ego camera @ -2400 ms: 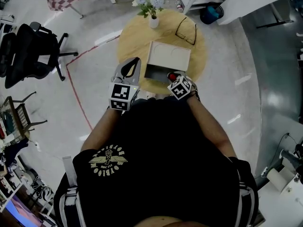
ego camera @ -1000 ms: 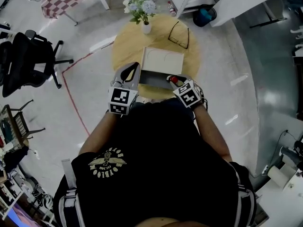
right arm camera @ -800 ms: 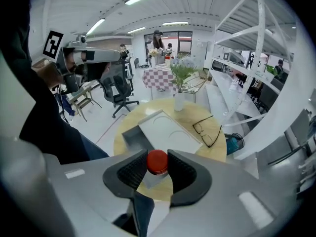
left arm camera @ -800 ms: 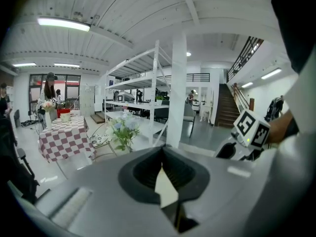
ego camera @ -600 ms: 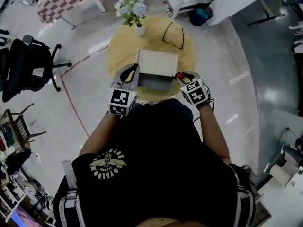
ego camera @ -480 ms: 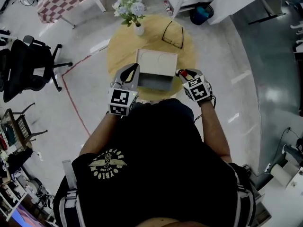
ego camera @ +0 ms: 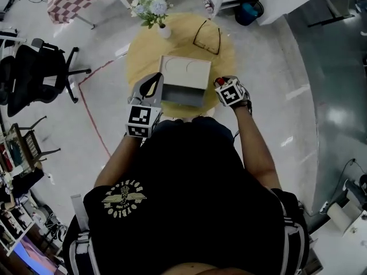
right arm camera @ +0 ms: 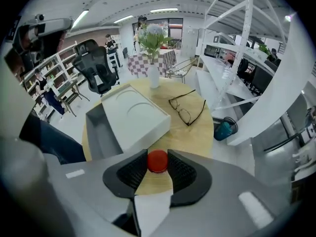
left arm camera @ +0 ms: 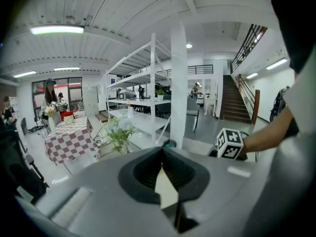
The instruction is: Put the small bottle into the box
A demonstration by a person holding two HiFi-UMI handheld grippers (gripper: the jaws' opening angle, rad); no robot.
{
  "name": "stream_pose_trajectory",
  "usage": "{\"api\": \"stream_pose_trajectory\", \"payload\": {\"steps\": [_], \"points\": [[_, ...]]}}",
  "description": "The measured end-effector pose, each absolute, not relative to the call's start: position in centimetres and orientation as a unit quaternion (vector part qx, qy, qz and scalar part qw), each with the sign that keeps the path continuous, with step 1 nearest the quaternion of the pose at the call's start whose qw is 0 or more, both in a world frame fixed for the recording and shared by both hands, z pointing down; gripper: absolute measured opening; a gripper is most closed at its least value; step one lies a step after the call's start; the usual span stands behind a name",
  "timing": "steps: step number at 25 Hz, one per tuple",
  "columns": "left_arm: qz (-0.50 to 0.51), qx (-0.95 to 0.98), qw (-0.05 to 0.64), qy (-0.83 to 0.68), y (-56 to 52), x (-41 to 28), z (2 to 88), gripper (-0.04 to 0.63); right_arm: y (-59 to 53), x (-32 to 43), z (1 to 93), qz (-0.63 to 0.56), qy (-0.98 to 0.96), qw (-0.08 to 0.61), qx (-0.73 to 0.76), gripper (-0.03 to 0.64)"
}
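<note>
A small bottle with a red cap (right arm camera: 158,161) sits between the pads of my right gripper (right arm camera: 158,168), which is shut on it. In the head view this gripper (ego camera: 220,85) hangs over the round table's near right part, just right of the box, with the red cap (ego camera: 218,81) showing. The box has a white top (ego camera: 184,72) and a grey drawer (ego camera: 182,96) pulled out toward me. The white top (right arm camera: 136,115) and grey drawer (right arm camera: 101,132) lie left of the bottle. My left gripper (ego camera: 156,77) is shut with its tips together, empty, by the drawer's left side.
Black-rimmed glasses (ego camera: 207,36) lie on the wooden table (ego camera: 143,50) behind the box. A white vase of flowers (ego camera: 163,30) stands at the back left. A black office chair (ego camera: 34,73) is on the floor to the left. White shelving (left arm camera: 148,83) stands beyond.
My right gripper has carried the bottle from the drawer's right front corner out to the right of the box and lower. The left gripper keeps its place by the drawer.
</note>
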State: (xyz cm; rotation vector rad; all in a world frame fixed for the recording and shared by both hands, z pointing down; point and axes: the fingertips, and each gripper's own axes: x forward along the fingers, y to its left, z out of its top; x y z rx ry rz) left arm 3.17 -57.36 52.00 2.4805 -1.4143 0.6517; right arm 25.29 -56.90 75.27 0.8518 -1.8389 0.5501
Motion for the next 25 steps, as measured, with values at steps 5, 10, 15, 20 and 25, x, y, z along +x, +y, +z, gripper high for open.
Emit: {"api": "stream_pose_trajectory", "payload": {"steps": [5,10,15,20,25], "points": [[0.237,0.838,0.104,-0.481,-56.9,3.9,52.6,0.0,-56.6,24.7,77.2,0.23,-0.767,0.488,0.347,0.14],[0.238,0.838,0.1,-0.482,-56.8,4.3,52.4,0.0,-56.4,24.2,77.4,0.229,-0.778,0.477,0.339,0.164],[0.228,0.839,0.088,-0.486,-57.5,4.0,51.1,0.0,-56.4,24.6,74.2,0.231,-0.785,0.455,0.351,0.199],[0.192,0.843,0.068,-0.498,-59.0,2.8,48.0,0.0,-58.4,23.9,64.3,0.189,-0.816,0.368,0.405,0.213],[0.119,0.865,0.035,-0.486,-60.1,3.8,40.3,0.0,-60.0,21.0,46.0,0.081,-0.87,0.155,0.46,0.148]]}}
